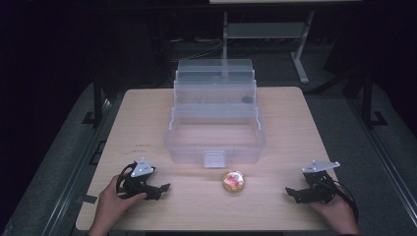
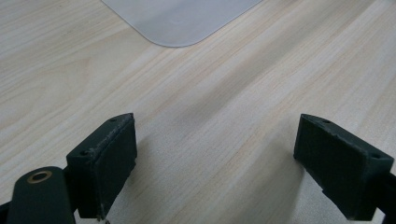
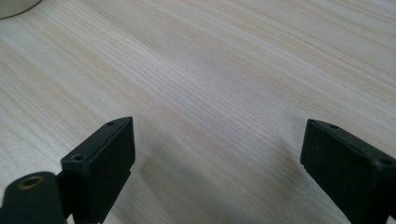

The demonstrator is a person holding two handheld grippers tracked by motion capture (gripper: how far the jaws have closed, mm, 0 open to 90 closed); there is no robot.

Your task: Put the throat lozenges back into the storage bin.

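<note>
My left claw [image 1: 160,188] rests low on the bench [image 1: 290,128], held from behind by my left hand [image 1: 114,199], its jaws pointing right toward the middle. In the left gripper view the jaws stand spread wide with nothing but bare wood between them; a rounded corner of the box [image 2: 180,18] shows ahead.

Centre: the clear tiered box [image 1: 215,115] stands open, its front tray unoccupied. Just in front of its latch, apart from it, lies the small round tub [image 1: 233,181], clear-lidded, with something orange and red inside. It sits between my two claws, nearer the left.

My right claw [image 1: 293,193] mirrors the left: low on the bench, jaws pointing inward, my right hand [image 1: 337,206] behind it. The right gripper view shows its jaws likewise spread and holding nothing.

Judgement: the step in hand is the approach to the tub. One claw should come in level, straddle the tub across its widest part and close gently, as a round lid may slip. The lift must clear the box's front wall.
</note>
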